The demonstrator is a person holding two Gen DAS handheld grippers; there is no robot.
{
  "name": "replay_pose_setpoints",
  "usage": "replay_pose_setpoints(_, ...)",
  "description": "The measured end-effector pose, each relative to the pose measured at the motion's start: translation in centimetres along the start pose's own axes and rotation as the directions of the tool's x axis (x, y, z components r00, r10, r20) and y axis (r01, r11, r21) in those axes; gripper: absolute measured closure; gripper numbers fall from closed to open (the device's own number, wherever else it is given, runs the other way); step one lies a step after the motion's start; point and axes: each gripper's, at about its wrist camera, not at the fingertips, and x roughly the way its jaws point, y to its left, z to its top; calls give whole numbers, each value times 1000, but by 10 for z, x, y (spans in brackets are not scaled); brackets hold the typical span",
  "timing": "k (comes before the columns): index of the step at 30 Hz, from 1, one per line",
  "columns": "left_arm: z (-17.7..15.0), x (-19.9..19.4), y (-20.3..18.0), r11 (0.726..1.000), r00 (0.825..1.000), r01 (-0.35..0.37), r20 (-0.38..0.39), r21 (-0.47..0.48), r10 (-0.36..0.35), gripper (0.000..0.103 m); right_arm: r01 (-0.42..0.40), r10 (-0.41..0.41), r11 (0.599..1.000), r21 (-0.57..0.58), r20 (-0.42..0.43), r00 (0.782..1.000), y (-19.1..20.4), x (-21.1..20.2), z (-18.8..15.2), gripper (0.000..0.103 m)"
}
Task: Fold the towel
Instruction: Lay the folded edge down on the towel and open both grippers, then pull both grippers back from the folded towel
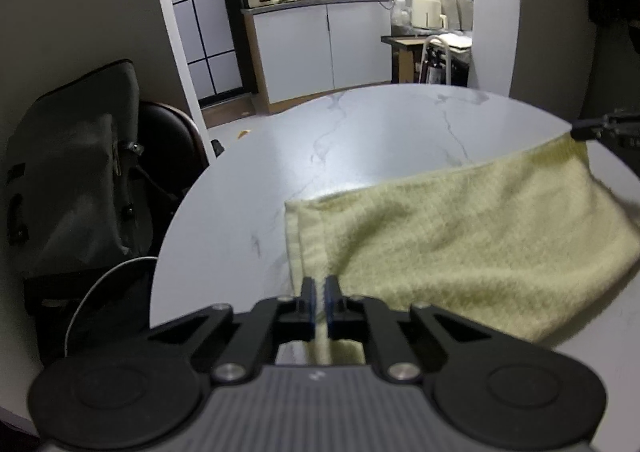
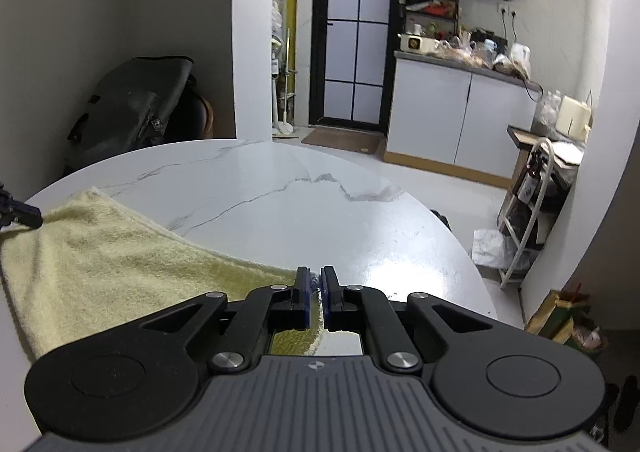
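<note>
**Towel held by two corners above the tabletop**

Pale yellow terry towel (image 1: 460, 228), doubled over, with a stitched hem along its left edge. Two corners are raised and pinched. Between them the cloth sags in a shallow curve, its lower part resting on the surface. In the right wrist view the towel (image 2: 112, 264) spreads leftward.

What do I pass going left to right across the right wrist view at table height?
Left gripper → towel → right gripper, shut on the towel's corner → bare marble table → white rack on the floor.
</note>
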Motion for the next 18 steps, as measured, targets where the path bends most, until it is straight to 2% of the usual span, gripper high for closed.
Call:
replay_pose_setpoints(5,-4,-4,4,999,999,-43,4,6,43,87,24,-24,1000,-19,-20,1000,1,-3,-2,94)
replay_pose_setpoints(11,-11,-14,2,997,997,-71,15,17,71,84,52,-52,999,11,-26,998,-13,-9,0,94)
replay_pose_setpoints(13,-15,-18,1,997,997,-71,23,12,70,79,40,-40,999,11,-29,999,-14,-12,1,94)
replay_pose_setpoints(14,-18,-21,1,998,997,-69,28,8,69,78,34,-34,999,10,-30,999,-15,-13,2,88)
replay_pose_setpoints(15,-20,-24,1,998,998,-65,28,11,64,73,28,-27,1000,10,-32,999,-15,-14,3,74)
replay_pose_setpoints(17,-25,-28,0,998,998,-56,28,16,56,68,12,-12,1000,-11,-40,999,-15,-14,4,58)
replay_pose_setpoints(18,-28,-30,0,998,998,-59,25,22,58,68,4,-5,1000,-23,-44,999,-15,-14,5,55)
